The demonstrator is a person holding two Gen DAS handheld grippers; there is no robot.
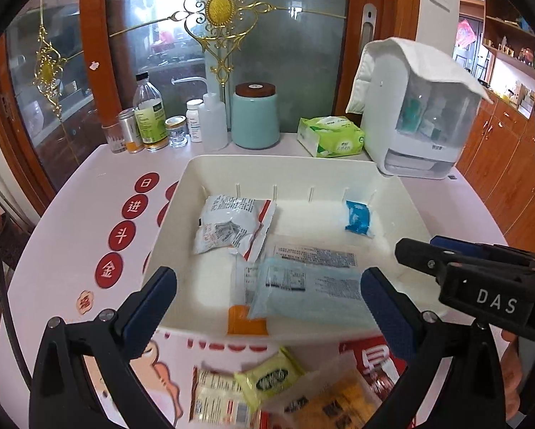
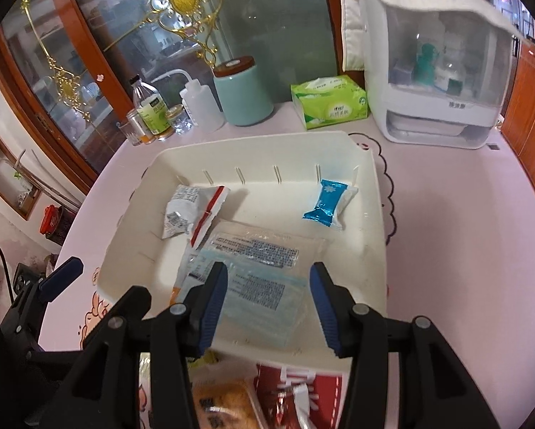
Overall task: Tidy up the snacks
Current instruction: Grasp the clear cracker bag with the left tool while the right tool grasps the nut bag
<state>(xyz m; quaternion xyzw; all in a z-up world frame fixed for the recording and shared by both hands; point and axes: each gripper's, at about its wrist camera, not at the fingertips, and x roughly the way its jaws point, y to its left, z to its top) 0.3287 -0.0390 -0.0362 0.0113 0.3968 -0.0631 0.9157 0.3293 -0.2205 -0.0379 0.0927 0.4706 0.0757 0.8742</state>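
Observation:
A white bin (image 1: 392, 193) (image 2: 376, 250) stands on the pink table. Inside lie a silver and red snack bag (image 1: 228, 227) (image 2: 190, 212), a small blue candy packet (image 1: 357, 218) (image 2: 326, 204), a clear flat packet (image 1: 317, 255) (image 2: 260, 246) and a pale blue packet (image 1: 303, 295) (image 2: 256, 296). My left gripper (image 1: 267, 295) is open and empty above the bin's near edge. My right gripper (image 2: 269, 302) is open and empty over the pale blue packet; it shows in the left wrist view (image 1: 410, 250). Loose snacks lie in front of the bin: a yellow-green packet (image 1: 271, 375) and orange bags (image 1: 339, 404) (image 2: 224, 404).
At the back of the table stand bottles and jars (image 1: 149, 118), a teal canister (image 1: 255, 116) (image 2: 240, 91), a green tissue pack (image 1: 333, 137) (image 2: 330, 102) and a white appliance under a cloth (image 1: 417, 114) (image 2: 435, 71). A glass door is behind.

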